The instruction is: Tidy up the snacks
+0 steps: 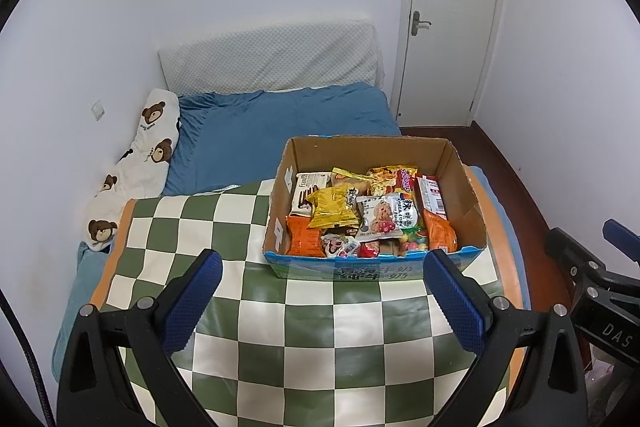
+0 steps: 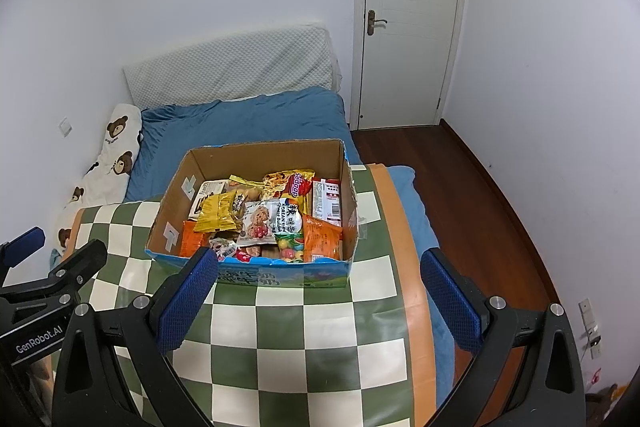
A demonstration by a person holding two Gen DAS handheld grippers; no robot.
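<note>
One checked green-and-white cloth (image 1: 248, 307) covers the table in front of a blue bed (image 1: 280, 123), and on it stands a cardboard box (image 1: 372, 151), its top open. All the snacks in sight lie inside that box, heaped and overlapping: an orange packet (image 1: 440, 231) along the right wall, a second orange packet (image 1: 304, 241) in the near left corner, a yellow crinkled bag (image 1: 334, 207) on top near the middle, a white cereal bar wrapper (image 1: 380, 219) beside it, and small sweets (image 1: 416, 241) low at the front. No wrapper shows on the cloth itself.

The left gripper (image 1: 322, 301) hangs above the cloth short of the box, jaws spread wide, nothing between them. The right gripper (image 2: 318, 301) hangs likewise just before the box's front wall, jaws wide and empty.

Snacks all in the box would fit a pile waiting to be sorted as well as one just gathered in. For any pick from this heap, I judge the topmost loose pack the safest: close on a flat sealed edge, lift straight up, and steady the box with the other tongs so it does not slide on the smooth cloth
</note>
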